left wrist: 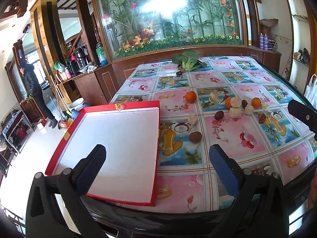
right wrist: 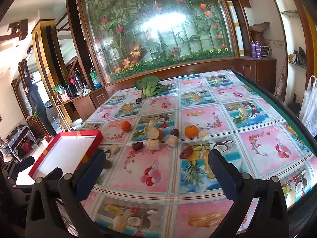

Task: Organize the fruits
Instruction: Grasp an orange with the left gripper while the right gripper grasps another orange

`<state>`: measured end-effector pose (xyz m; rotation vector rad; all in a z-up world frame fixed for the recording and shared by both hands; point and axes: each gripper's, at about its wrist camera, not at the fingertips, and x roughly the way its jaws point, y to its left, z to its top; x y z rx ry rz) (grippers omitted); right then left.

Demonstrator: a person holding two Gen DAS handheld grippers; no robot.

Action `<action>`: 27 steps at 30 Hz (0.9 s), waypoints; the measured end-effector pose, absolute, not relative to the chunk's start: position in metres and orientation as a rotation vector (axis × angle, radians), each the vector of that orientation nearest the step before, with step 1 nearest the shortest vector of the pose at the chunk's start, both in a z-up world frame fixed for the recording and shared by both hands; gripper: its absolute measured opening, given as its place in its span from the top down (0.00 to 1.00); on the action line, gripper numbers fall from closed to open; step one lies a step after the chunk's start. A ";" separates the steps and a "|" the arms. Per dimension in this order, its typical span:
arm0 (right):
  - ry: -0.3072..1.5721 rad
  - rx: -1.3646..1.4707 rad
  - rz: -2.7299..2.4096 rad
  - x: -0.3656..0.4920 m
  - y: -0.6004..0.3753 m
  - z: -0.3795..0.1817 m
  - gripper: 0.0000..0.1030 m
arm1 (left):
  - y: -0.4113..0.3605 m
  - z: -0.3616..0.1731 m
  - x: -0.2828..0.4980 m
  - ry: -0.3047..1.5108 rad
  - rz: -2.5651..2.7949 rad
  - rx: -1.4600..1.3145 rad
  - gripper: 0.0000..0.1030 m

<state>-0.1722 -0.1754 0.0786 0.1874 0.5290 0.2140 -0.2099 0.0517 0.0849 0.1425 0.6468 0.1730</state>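
Red cardboard walls frame the shallow box lid [left wrist: 122,150], white inside, lying at the near left corner of my table [left wrist: 227,138]. My left tongs [left wrist: 156,168] hover level over its right edge, fingers spread wide, holding nothing. My right tongs [right wrist: 156,170] hang equally agape to the lid's right. Beyond the lid, oranges [right wrist: 191,131], dark jujubes [right wrist: 137,146] and pale peeled chunks [right wrist: 153,144] lie scattered. Farther back lies bok choy [right wrist: 149,87].

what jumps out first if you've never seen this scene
The red box with its bare white inside sits at the table's near left corner, empty. Oranges, dark dates and pale chunks lie scattered mid-table on the bright fruit-print cloth. Both grippers, left and right, hang open, holding nothing.
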 end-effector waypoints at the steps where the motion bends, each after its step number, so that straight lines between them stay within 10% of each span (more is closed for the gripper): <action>1: 0.534 0.182 0.205 -0.168 -0.180 0.077 0.01 | 0.054 0.083 -0.202 0.663 0.166 0.141 0.00; 14: 0.758 0.298 0.201 -0.045 -0.238 0.063 0.04 | 0.060 0.074 -0.060 0.821 0.135 0.197 0.00; 20: 0.902 0.324 0.243 -0.007 -0.225 0.041 0.29 | 0.064 0.063 -0.011 0.907 0.075 0.180 0.00; 27: 0.942 0.379 0.283 0.001 -0.228 0.023 0.35 | 0.051 0.050 0.031 0.959 0.047 0.192 0.06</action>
